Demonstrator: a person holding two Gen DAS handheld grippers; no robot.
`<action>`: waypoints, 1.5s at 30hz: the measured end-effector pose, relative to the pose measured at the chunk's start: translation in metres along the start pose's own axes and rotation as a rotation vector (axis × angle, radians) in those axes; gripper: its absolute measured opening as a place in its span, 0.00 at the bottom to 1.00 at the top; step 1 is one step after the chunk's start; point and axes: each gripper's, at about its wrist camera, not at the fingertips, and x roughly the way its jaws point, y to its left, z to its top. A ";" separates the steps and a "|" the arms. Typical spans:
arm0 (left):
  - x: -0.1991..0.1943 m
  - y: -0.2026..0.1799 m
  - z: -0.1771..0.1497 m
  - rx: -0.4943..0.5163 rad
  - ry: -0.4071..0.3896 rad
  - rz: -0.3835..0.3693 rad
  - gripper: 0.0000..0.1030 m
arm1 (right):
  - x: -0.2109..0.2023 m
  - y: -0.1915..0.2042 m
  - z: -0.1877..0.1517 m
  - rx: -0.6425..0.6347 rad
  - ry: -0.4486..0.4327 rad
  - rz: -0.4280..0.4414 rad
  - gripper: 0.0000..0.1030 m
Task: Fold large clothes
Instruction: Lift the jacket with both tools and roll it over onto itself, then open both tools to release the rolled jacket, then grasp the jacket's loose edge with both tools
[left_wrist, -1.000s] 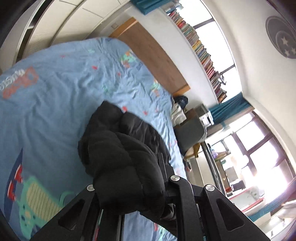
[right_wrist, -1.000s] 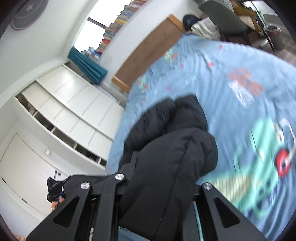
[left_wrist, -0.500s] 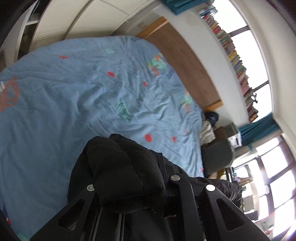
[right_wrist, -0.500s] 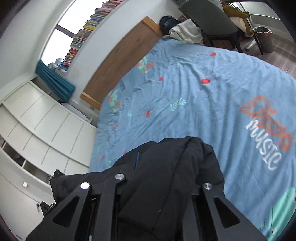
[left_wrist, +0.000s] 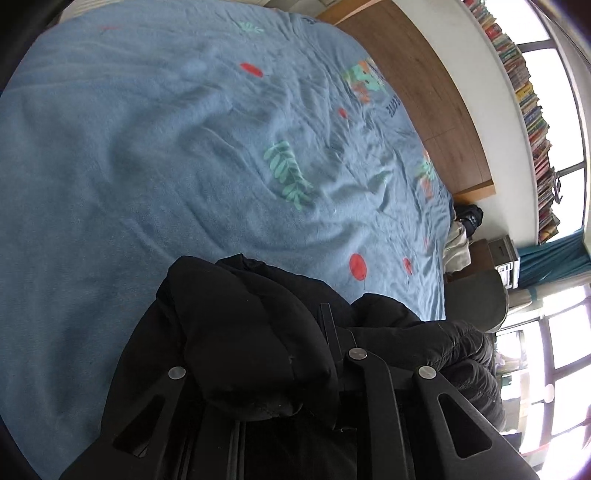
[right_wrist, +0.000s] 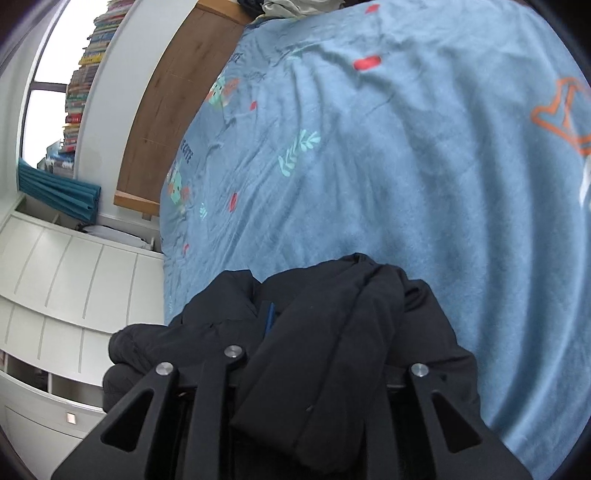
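Observation:
A black puffer jacket (left_wrist: 258, 332) is bunched up and held over a bed with a blue printed cover (left_wrist: 147, 166). My left gripper (left_wrist: 295, 354) is shut on a thick fold of the jacket; the fabric bulges over its jaws and hides the fingertips. The rest of the jacket trails to the right. In the right wrist view the same jacket (right_wrist: 332, 332) drapes over my right gripper (right_wrist: 317, 354), which is shut on another fold of it. The blue cover (right_wrist: 406, 166) lies just beyond.
A wooden headboard (left_wrist: 424, 81) stands at the far end of the bed, with a shelf of books (left_wrist: 532, 103) above it. A grey chair (left_wrist: 476, 299) stands by the windows. White cupboards (right_wrist: 55, 277) line the other side of the bed.
Both grippers have tipped down and moved toward the bed with the jacket; the blue cover now fills both views and looks much closer.

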 end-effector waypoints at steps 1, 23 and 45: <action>-0.001 0.001 0.001 -0.013 0.001 -0.010 0.18 | -0.001 -0.003 0.001 0.020 -0.006 0.025 0.21; -0.117 -0.094 -0.025 0.225 -0.101 -0.043 0.63 | -0.115 0.110 -0.022 -0.308 -0.092 0.078 0.80; 0.094 -0.186 -0.088 0.685 0.047 0.316 0.71 | 0.111 0.182 -0.109 -0.855 0.093 -0.316 0.80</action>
